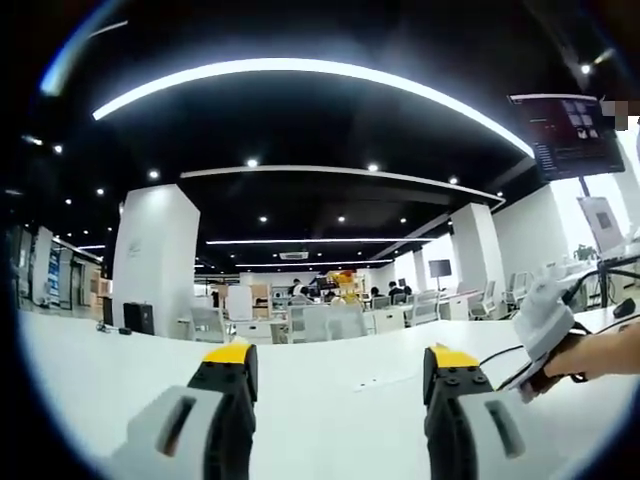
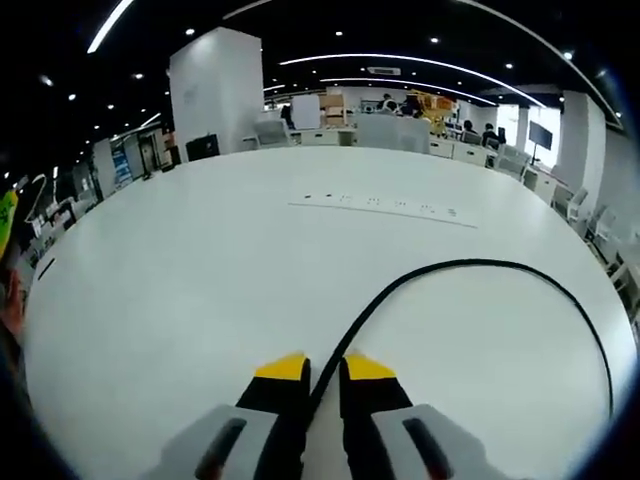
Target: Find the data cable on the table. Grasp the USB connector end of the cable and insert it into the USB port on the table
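Observation:
A black data cable (image 2: 480, 263) lies on the white table (image 2: 200, 300). It runs from between my right gripper's (image 2: 325, 372) yellow-tipped jaws, loops far out and bends back to the right. Those jaws stand close together, shut on the cable; its connector end is hidden. A flush strip of ports (image 2: 380, 206) crosses the table beyond the loop. My left gripper (image 1: 340, 362) hovers over the table with jaws wide apart and nothing between them. In the left gripper view, the right gripper (image 1: 545, 310) comes in from the right, held by a hand (image 1: 600, 355), with the cable (image 1: 508, 373) trailing beneath it.
The table is large and round-edged, with bare surface around the cable. Chairs and desks (image 1: 320, 322) stand beyond its far edge, with a white pillar (image 1: 155, 260) and people further back. The left gripper's yellow tip (image 2: 6, 215) shows at the left edge.

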Motion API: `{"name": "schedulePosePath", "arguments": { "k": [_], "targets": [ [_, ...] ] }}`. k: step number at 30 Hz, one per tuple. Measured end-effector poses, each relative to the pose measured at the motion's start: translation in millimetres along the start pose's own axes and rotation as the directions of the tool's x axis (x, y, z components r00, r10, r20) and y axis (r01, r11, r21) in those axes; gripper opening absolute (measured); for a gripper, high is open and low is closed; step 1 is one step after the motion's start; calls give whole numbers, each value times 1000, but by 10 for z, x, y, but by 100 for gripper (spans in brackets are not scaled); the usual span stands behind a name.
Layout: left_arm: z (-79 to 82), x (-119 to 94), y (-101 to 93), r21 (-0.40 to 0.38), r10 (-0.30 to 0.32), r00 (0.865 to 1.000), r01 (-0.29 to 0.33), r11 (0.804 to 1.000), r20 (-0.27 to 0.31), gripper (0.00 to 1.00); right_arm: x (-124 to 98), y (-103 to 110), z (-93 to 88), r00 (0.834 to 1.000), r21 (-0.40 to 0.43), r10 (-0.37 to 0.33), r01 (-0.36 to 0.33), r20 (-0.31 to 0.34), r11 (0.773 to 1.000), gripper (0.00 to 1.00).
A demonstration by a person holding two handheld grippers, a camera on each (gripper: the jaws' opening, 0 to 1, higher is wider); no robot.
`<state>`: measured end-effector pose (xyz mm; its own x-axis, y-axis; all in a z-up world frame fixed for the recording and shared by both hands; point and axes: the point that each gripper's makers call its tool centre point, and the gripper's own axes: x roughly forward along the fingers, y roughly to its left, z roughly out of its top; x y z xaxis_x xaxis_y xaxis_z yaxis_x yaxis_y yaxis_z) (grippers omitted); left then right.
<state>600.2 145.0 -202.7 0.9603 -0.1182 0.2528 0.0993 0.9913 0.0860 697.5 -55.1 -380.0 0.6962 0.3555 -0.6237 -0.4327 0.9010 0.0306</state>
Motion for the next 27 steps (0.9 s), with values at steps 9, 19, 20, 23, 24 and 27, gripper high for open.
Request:
{"name": "schedulePosePath", "arguments": {
  "k": [9, 19, 20, 23, 24, 27],
  "targets": [
    [-83, 40, -43, -6, -21, 999, 21, 1000, -34, 67, 9, -69, 2, 1000, 37, -4, 3, 9, 999, 6],
    [-289, 76, -348, -101, -236, 964, 224, 969, -126, 67, 25, -87, 5, 1000, 35, 9, -9, 15, 999, 5],
    [-312, 75, -380, -98, -264, 955, 252, 963, -135, 67, 17, -83, 0, 1000, 33, 10, -10, 16, 999, 5],
    [-427, 42, -502, -91, -354, 915, 343, 935, -195, 68, 8, -95, -2, 1000, 32, 12, -12, 17, 999, 5],
    [-466, 20, -547, -97, -383, 898, 370, 924, -216, 68, 13, -103, 2, 1000, 35, 13, -14, 18, 999, 5],
    [-566, -41, -677, -114, -463, 844, 449, 886, -272, 68, 21, -126, 17, 999, 47, 20, -21, 25, 999, 5]
  ]
}}
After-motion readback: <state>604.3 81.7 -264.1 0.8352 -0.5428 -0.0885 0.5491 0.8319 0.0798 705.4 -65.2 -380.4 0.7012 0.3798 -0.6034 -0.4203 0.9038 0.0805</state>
